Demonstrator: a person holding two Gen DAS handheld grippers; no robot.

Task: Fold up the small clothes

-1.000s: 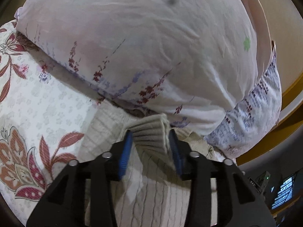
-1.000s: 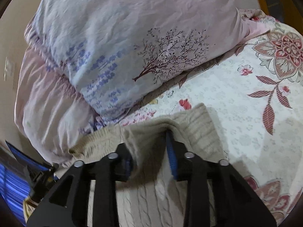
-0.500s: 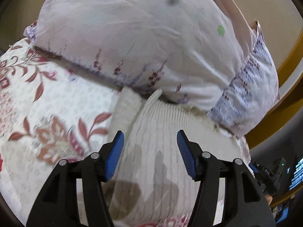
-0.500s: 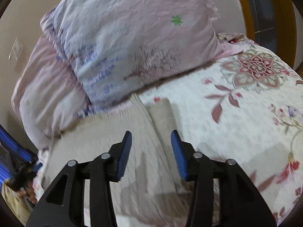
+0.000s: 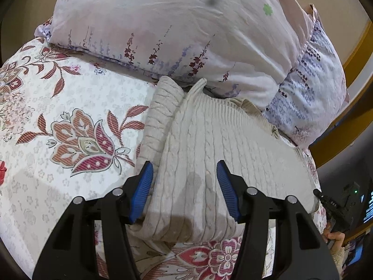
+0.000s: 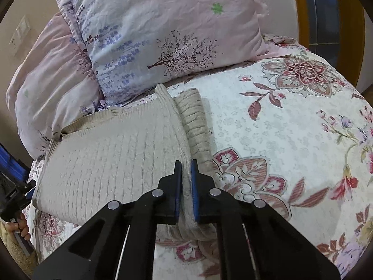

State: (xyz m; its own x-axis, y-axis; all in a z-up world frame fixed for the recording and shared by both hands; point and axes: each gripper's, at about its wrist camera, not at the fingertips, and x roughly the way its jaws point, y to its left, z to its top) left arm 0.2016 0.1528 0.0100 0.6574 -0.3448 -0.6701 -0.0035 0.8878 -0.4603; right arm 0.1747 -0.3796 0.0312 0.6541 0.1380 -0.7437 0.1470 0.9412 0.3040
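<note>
A cream cable-knit sweater [image 5: 209, 135] lies folded on the bed, its ribbed edge against the pillows. A folded-in sleeve [image 5: 158, 116] runs along its left side in the left wrist view. My left gripper [image 5: 184, 163] hovers over the near end. Its jaws are closing with knit between the blue pads [image 5: 142, 186], which do not press on it. In the right wrist view the sweater [image 6: 112, 158] has the sleeve [image 6: 195, 116] on its right. My right gripper [image 6: 186, 162] is shut on the sweater's fold beside that sleeve.
Two pale floral pillows [image 5: 174, 23] [image 6: 163, 23] are stacked just behind the sweater. A floral bedspread [image 5: 58, 116] [image 6: 279, 128] spreads to the side. A hand holding a black device [image 5: 335, 207] [image 6: 11, 191] shows at the frame edge. A yellow wooden frame [image 5: 359, 46] stands beyond.
Both grippers let go of the sweater's far ribbed edge and drew back toward its near end. The left stays spread over the knit; the right has shut on the fold.
</note>
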